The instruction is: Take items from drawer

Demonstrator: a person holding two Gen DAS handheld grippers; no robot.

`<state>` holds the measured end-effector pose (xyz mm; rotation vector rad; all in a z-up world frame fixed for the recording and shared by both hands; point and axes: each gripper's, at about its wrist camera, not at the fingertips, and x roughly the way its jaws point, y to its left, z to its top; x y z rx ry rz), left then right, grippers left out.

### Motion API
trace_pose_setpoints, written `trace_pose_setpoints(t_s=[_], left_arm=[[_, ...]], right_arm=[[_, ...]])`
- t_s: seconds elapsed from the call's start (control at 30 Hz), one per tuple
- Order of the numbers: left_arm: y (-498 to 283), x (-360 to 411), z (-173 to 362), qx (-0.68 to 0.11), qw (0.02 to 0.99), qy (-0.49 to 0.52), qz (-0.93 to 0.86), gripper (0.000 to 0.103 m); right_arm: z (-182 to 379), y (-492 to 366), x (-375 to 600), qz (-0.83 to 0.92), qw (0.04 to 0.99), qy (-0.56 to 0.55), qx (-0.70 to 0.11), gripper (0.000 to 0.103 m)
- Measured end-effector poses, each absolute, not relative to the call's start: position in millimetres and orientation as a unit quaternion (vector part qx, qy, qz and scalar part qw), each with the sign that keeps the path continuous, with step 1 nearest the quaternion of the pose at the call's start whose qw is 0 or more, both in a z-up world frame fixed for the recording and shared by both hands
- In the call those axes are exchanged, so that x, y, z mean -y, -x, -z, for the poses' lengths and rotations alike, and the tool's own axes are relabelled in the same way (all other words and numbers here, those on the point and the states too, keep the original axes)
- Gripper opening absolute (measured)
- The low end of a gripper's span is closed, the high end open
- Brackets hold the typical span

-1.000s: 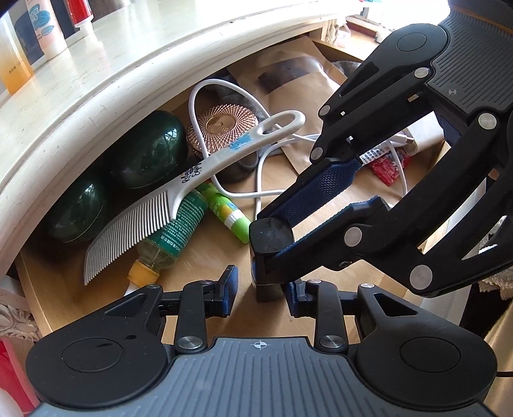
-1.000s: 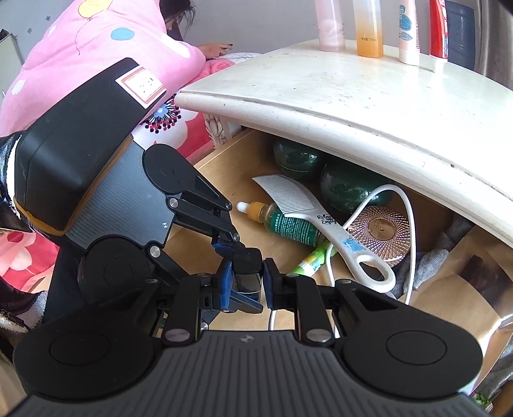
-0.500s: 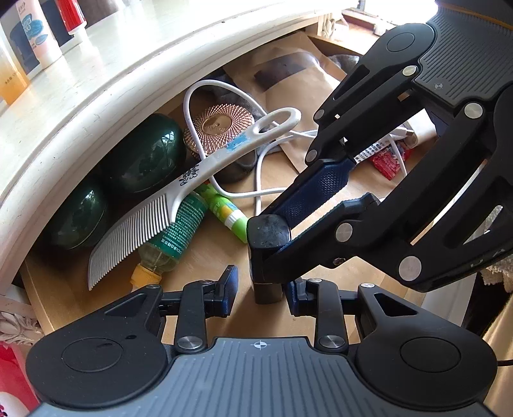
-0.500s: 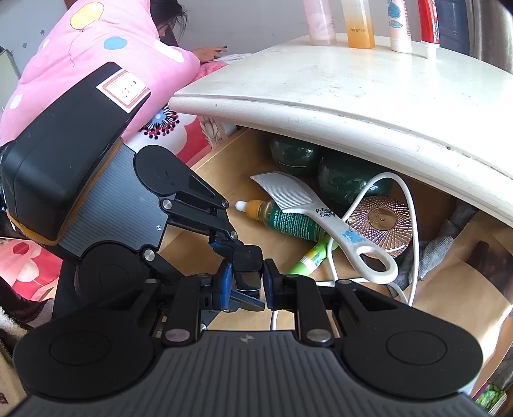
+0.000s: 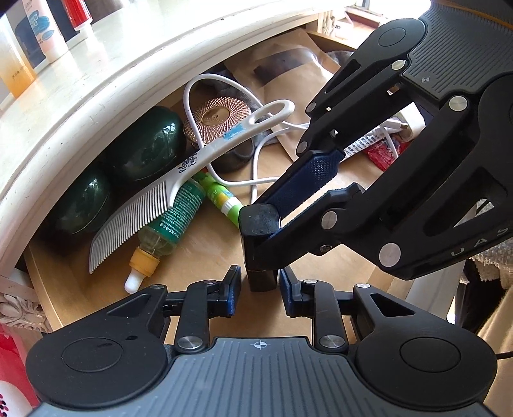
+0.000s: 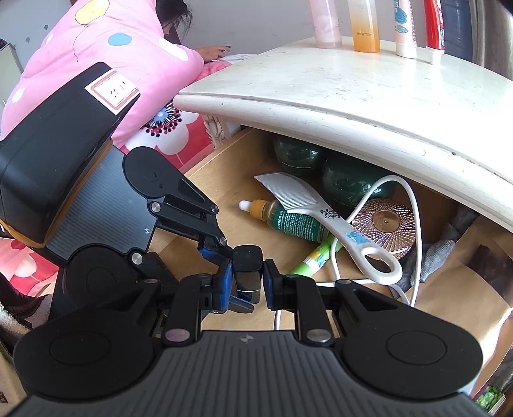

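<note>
The open wooden drawer [image 5: 320, 266] lies under the curved white tabletop [image 6: 352, 93]. My right gripper [image 6: 247, 282] is shut on a small black square-capped item [image 6: 247, 259], seen in the left wrist view [image 5: 259, 224] held above the drawer floor. My left gripper [image 5: 259, 287] is open, its fingers on either side of the item's lower end, apart from it. In the drawer lie a white comb [image 5: 192, 170], a green bottle [image 5: 170, 224], a green tube [image 5: 221, 195], two dark green jars [image 5: 147, 147] and a copper-lidded jar [image 5: 218, 115].
A white cable [image 5: 256, 154] loops over brown paper bags [image 5: 288, 73] at the drawer's right. Several bottles [image 6: 365, 25] stand on the tabletop. A person in pink [image 6: 128, 64] sits beyond the table's left end.
The right gripper keeps its hold on the black item. Both views have shifted slightly; the drawer contents have not moved.
</note>
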<state>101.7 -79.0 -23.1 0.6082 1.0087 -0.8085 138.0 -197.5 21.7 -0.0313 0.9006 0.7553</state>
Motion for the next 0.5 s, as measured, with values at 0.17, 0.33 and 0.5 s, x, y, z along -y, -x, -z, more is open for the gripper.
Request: trace_pose_setpoints(t_s=[0.17,0.33,0.5], left_arm=[[-99.8,77.4,21.2,-0.462,0.76,-0.271,0.368,0.021],[-98.7,76.0,17.9,-0.462,0.76,-0.268,0.37,0.021],[-101.0,74.7,16.1,-0.461,0.76,-0.266,0.372,0.021]], right_arm=[[-19.9,-141.0,198.8,-0.361,0.83,0.019,-0.424,0.021],[-19.2,-141.0,197.5,-0.36,0.83,0.019,-0.426,0.022],[-17.9,-141.1,196.3,-0.357,0.829,0.018,-0.43,0.023]])
